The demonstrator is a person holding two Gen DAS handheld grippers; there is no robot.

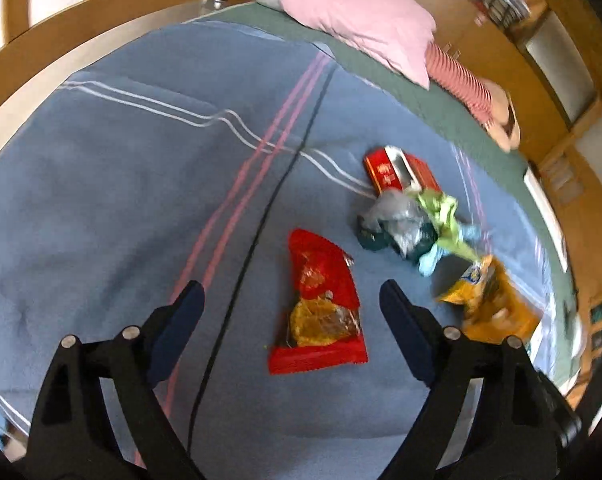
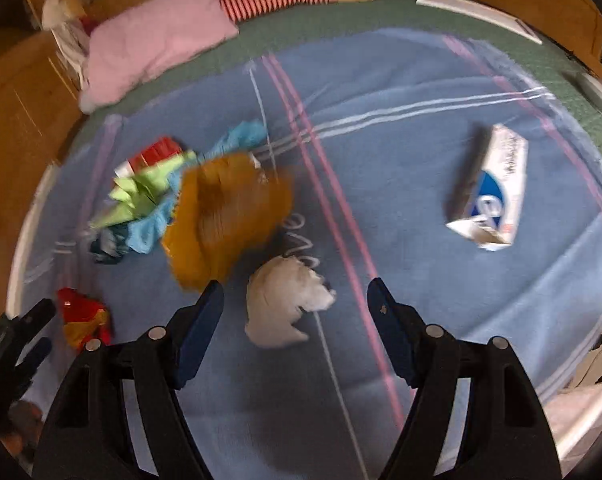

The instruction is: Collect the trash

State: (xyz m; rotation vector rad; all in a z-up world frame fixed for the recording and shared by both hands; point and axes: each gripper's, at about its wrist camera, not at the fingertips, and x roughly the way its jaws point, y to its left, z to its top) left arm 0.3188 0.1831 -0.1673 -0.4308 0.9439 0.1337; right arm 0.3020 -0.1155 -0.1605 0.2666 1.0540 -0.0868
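Trash lies on a blue blanket (image 1: 121, 200) on a bed. My left gripper (image 1: 291, 300) is open and empty, just above a red snack wrapper (image 1: 321, 300) that lies between its fingers. Beyond it are a red box (image 1: 397, 172), a crumpled grey, green and blue wrapper pile (image 1: 413, 224) and an orange bag (image 1: 489, 300). My right gripper (image 2: 295, 300) is open and empty, over a crumpled white paper ball (image 2: 285, 308). The orange bag (image 2: 225, 216) and a white-blue carton (image 2: 493, 188) lie further off. The left gripper (image 2: 25, 340) shows at the right wrist view's left edge.
A pink pillow (image 1: 361, 16) and a striped red-white item (image 1: 461, 80) lie at the head of the bed on a green sheet (image 2: 381, 12). Wooden furniture (image 1: 81, 12) surrounds the bed. A white flat object (image 2: 477, 12) lies at the far right edge.
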